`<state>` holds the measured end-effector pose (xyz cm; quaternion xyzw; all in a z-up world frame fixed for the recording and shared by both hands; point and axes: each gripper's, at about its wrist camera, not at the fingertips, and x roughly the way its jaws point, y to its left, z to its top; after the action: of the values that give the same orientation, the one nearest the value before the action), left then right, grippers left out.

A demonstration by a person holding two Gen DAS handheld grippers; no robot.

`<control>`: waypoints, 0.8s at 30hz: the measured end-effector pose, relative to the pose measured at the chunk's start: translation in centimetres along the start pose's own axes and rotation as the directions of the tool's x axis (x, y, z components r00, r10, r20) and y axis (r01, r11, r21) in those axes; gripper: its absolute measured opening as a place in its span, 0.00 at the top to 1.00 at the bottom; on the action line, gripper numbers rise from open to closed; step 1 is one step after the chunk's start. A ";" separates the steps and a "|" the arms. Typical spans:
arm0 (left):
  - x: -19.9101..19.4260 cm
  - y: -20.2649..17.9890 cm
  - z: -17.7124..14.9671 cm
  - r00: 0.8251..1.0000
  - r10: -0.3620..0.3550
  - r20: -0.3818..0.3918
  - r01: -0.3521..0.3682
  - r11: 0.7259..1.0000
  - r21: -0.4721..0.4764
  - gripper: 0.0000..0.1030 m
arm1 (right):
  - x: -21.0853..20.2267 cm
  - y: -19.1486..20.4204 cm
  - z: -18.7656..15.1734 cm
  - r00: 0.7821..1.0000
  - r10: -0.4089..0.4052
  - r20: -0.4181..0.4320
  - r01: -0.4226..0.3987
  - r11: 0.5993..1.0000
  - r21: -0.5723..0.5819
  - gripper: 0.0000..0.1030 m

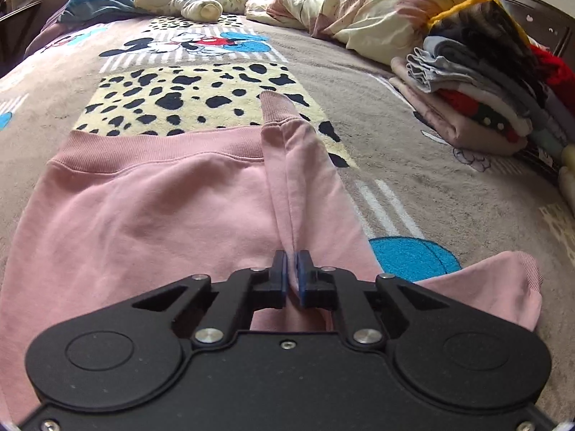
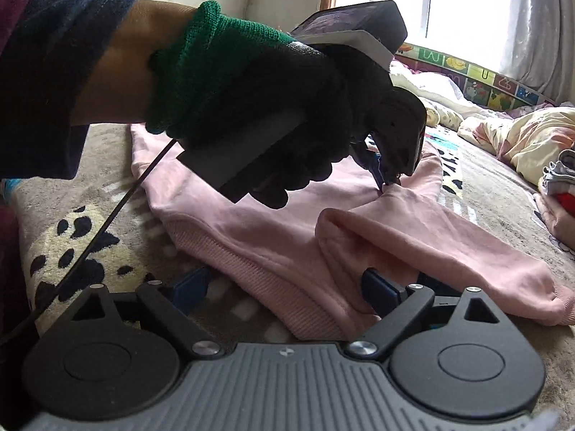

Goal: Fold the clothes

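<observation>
A pink sweatshirt [image 1: 143, 208] lies spread on the bed blanket [image 1: 431, 186], ribbed hem toward the far side. My left gripper [image 1: 291, 262] is shut on a raised ridge of its pink cloth, which runs away from the blue pads to a cuff. In the right wrist view a black-gloved hand [image 2: 269, 115] holds that left gripper [image 2: 386, 181], pinching the sweatshirt [image 2: 251, 222] from above. My right gripper [image 2: 284, 283] stands open low over the blanket, with the ribbed edge between its fingers. Its right finger [image 2: 377, 283] sits against a folded sleeve [image 2: 431, 251].
A stack of folded clothes [image 1: 485, 82] sits at the bed's right edge, also visible in the right wrist view [image 2: 560, 186]. A crumpled cream duvet [image 1: 359, 10] and pillows fill the far end. A dark bed frame [image 1: 521, 3] stands behind the stack and a bright window [image 2: 431, 7] beyond.
</observation>
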<state>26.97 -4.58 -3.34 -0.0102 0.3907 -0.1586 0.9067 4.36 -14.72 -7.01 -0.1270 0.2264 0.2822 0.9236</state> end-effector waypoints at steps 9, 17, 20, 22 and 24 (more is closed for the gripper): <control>3.6 0.3 5.3 0.999 0.017 0.049 -0.014 0.998 -0.062 0.68 | -0.3 0.3 0.1 1.000 0.010 0.006 -0.010 1.000 0.002 0.11; 3.9 2.1 5.5 0.998 -0.019 0.060 0.030 0.980 -0.197 0.95 | -0.8 0.1 0.4 0.995 0.093 -0.029 -0.093 0.996 0.017 0.43; 4.8 2.5 5.2 0.999 0.024 0.022 -0.019 0.985 -0.173 0.83 | -1.0 -0.2 0.5 0.995 0.096 -0.024 -0.095 0.995 0.034 0.45; 4.6 2.5 5.2 0.999 0.035 0.031 -0.030 0.986 -0.164 0.80 | -1.3 -0.3 0.5 0.996 0.085 -0.006 -0.085 0.996 0.030 0.46; 3.4 1.3 5.5 0.992 0.088 0.091 -0.082 0.994 -0.071 0.73 | -1.9 -0.4 0.8 0.997 0.068 0.028 -0.069 0.997 0.037 0.47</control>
<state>33.39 -4.95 -2.12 -0.0314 0.3527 -0.1058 0.9292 3.43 -15.65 -5.35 -0.0979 0.2238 0.3109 0.9185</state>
